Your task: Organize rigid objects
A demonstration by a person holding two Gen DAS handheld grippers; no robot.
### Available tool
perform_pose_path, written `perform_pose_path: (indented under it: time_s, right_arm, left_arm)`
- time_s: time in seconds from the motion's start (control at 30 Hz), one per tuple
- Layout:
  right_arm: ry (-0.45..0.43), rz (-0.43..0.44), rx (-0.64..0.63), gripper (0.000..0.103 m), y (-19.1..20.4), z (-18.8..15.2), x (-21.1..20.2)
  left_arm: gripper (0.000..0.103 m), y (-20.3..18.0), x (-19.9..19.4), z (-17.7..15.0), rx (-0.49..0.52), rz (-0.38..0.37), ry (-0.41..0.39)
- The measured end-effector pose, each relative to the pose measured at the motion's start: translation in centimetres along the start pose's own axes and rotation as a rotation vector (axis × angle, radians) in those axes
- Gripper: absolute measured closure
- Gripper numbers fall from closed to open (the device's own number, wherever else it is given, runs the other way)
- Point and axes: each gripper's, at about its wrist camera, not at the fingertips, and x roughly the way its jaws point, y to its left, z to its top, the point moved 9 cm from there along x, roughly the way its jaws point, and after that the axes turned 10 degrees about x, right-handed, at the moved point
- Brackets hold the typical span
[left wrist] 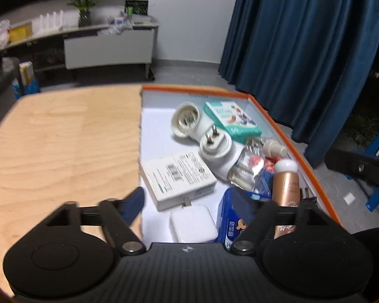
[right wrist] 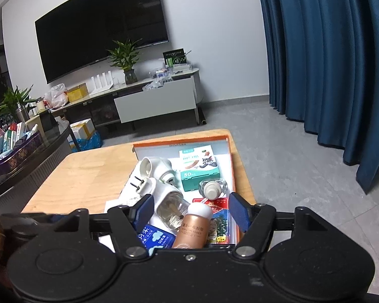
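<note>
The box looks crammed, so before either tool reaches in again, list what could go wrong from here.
1. The copper bottle lies loose between the open right tool's fingers, propped on other items; a nudge could roll it.
2. The glass refill bottle lies right beside it, so a close there could catch both.
3. The orange-rimmed box sits at the table's edge; a sideways push might shift it off.
</note>
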Motion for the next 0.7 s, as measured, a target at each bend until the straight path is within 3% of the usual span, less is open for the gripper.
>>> perform_pose_path:
  time_s: [0.07,0.13,0.3,0.5,0.7]
  right_arm:
    - [-0.005,-0.003,-0.005,0.021,0.1,0.1,-1.0]
    - [-0.004,-0.007,-0.012,0.019,0.0,0.0,-2.0]
    - [0.039,-0.061,-0.042,0.014,-0.4,-1.1,-3.8]
    - [0.158,-0.081,-0.044,0.013,-1.2,-4.0,-4.1]
    - [0.203,-0.085,-0.04,0.013,-1.0,-5.5,-3.9]
  left_arm:
    - [0.0,-0.1,-1.5,0.6,-0.002,0.036,-0.009]
    - [0.0,-0.3,-3.1,0.8,-0.014,0.083,-0.007]
    - [0.0,-2.3,-5.5,-0.4,-0.029,0.088,0.017]
    - [0.0,-3.2,-5.4,-2.3,-0.012,0.124,0.064]
    - [0.0,-2.9,-5.3,-3.2,-0.047,0.144,0.085]
